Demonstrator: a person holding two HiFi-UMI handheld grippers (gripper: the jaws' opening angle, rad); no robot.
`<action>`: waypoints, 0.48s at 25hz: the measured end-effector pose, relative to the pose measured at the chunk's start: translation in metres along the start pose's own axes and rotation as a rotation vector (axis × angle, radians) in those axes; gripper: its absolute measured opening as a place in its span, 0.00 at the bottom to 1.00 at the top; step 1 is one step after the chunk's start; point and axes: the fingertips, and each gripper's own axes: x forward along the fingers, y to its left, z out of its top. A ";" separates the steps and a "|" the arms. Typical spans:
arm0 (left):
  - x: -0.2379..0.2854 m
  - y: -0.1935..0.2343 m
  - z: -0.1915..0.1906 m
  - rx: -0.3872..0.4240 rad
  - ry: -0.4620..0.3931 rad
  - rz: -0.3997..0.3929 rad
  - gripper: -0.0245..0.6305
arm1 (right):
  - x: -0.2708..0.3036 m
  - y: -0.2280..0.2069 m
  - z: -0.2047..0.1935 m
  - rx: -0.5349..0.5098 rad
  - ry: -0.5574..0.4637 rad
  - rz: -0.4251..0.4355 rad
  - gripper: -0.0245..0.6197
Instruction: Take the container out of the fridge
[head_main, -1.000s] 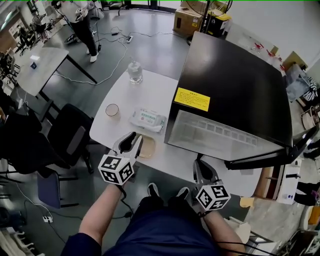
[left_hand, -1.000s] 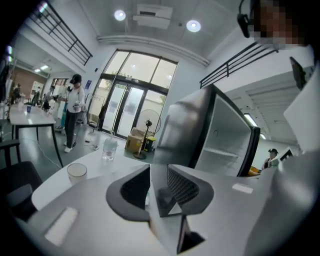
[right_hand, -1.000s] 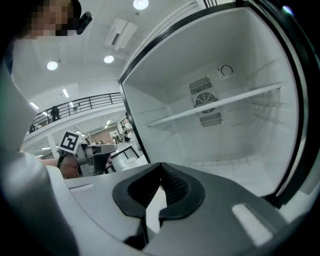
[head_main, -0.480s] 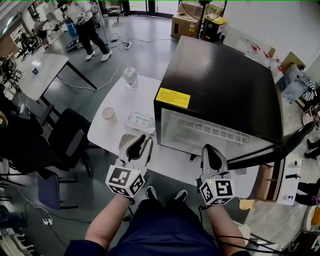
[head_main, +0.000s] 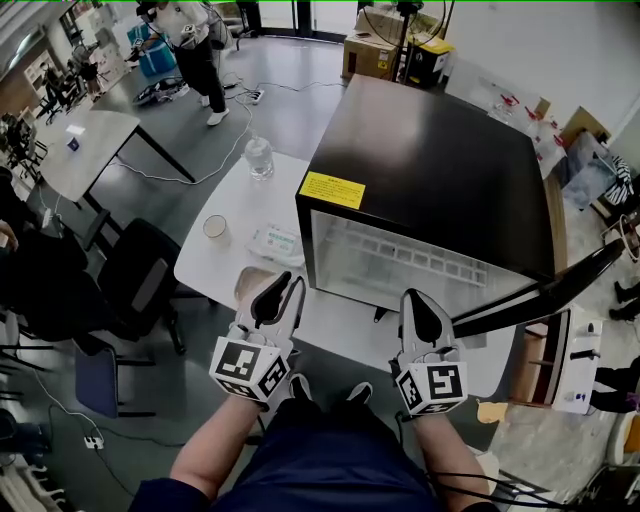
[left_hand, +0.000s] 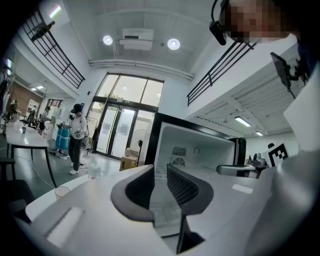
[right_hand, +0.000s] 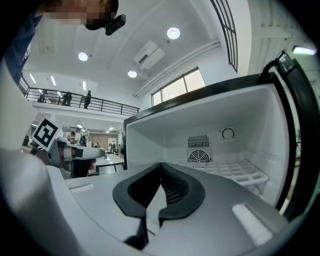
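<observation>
- The container (head_main: 244, 283) sits outside the fridge (head_main: 430, 160), on the white table (head_main: 345, 325) just left of the fridge's open front. Only a tan edge shows, as the left gripper (head_main: 281, 287) covers most of it.
- The left gripper hovers right over that edge, left of the fridge. In its own view its tongs (left_hand: 159, 172) are spread a little, with a narrow slot between the ribbed pads (left_hand: 182, 186) and nothing in it.
- The right gripper (head_main: 416, 298) points straight into the fridge's mouth. Its own view shows the tongs (right_hand: 161, 168) pressed together at the tips, pinching nothing.
- The fridge is a black box with its door (head_main: 540, 295) swung out to the right. The inside is white, with a wire shelf (right_hand: 235, 172) and a round fan grille (right_hand: 199, 157) on the back wall.
- There's a yellow label (head_main: 332, 190) on the fridge's top, at the front left corner.
- Left of the fridge lies a wipes pack (head_main: 277, 243). Farther left is a cup (head_main: 215, 228), and a water bottle (head_main: 259, 157) stands towards the table's far edge.
- Beyond the table, well left of the fridge, there's a dark chair (head_main: 135, 275).
</observation>
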 end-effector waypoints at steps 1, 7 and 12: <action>-0.001 -0.001 0.001 0.000 -0.002 -0.002 0.16 | -0.002 0.002 0.002 -0.004 -0.002 0.005 0.05; 0.001 -0.010 0.009 0.022 -0.022 -0.022 0.16 | -0.008 0.011 0.017 -0.054 -0.018 0.034 0.05; 0.002 -0.017 0.016 0.050 -0.042 -0.037 0.16 | -0.010 0.017 0.027 -0.080 -0.045 0.045 0.05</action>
